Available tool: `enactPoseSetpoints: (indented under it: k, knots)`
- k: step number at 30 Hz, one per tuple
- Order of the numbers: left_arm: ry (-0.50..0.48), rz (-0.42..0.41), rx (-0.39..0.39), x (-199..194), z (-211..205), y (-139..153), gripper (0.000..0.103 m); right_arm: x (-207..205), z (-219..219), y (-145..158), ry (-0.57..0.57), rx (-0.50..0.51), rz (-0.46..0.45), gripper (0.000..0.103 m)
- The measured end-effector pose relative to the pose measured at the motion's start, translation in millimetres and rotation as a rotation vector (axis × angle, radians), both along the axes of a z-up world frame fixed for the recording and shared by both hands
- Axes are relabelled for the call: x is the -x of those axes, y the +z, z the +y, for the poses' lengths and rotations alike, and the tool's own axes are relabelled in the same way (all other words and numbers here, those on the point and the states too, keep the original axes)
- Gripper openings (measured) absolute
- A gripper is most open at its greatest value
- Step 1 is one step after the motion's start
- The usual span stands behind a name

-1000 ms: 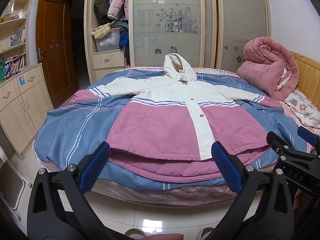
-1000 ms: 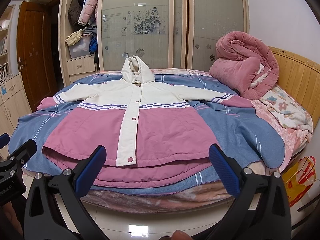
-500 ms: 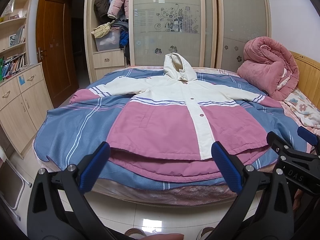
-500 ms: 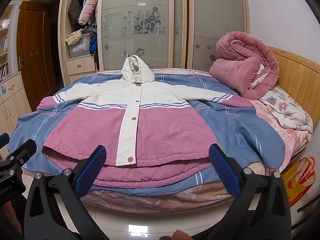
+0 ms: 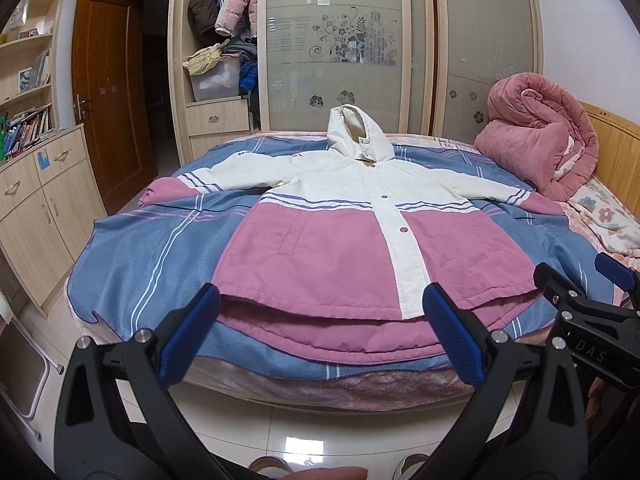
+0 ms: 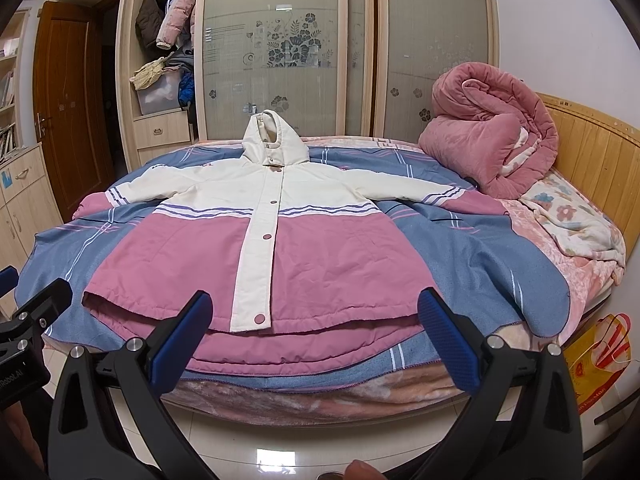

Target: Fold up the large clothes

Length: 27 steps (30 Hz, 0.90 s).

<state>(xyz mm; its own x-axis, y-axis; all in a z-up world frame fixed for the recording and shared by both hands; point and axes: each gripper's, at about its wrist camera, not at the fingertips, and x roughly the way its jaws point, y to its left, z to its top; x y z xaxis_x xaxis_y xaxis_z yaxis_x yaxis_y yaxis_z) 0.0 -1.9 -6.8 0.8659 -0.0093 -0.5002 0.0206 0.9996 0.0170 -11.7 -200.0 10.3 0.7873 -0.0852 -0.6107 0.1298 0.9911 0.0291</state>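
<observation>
- Hooded jacket (image 5: 340, 248) lies flat on the blue striped sheet (image 5: 152, 256), sleeves spread.
- My left gripper (image 5: 320, 332) and right gripper (image 6: 310, 332) hover just short of its hem, both spread wide, empty.

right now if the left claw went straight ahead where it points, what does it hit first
Most likely the hem of the pink and cream hooded jacket spread on the bed. The left claw is open and empty, aimed at that lower edge. Depth is hard to judge, but nothing else shows in between.
</observation>
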Motion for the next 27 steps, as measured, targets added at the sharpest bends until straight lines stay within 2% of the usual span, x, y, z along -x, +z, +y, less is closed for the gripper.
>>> enactPoseSetpoints:
  k: [15,21,27]
  knots:
    - [0.018,0.026,0.008,-16,5,-15,0.101,-12,-3,-10,0.010,-0.021,0.009,0.102]
    - [-0.003,-0.013,-0.011,-24,5,-17,0.101,-15,0,-9,0.000,-0.016,-0.038,0.102]
    - [0.019,-0.088,-0.034,-33,-4,-13,0.101,-17,0,-8,0.001,-0.028,-0.068,0.102]
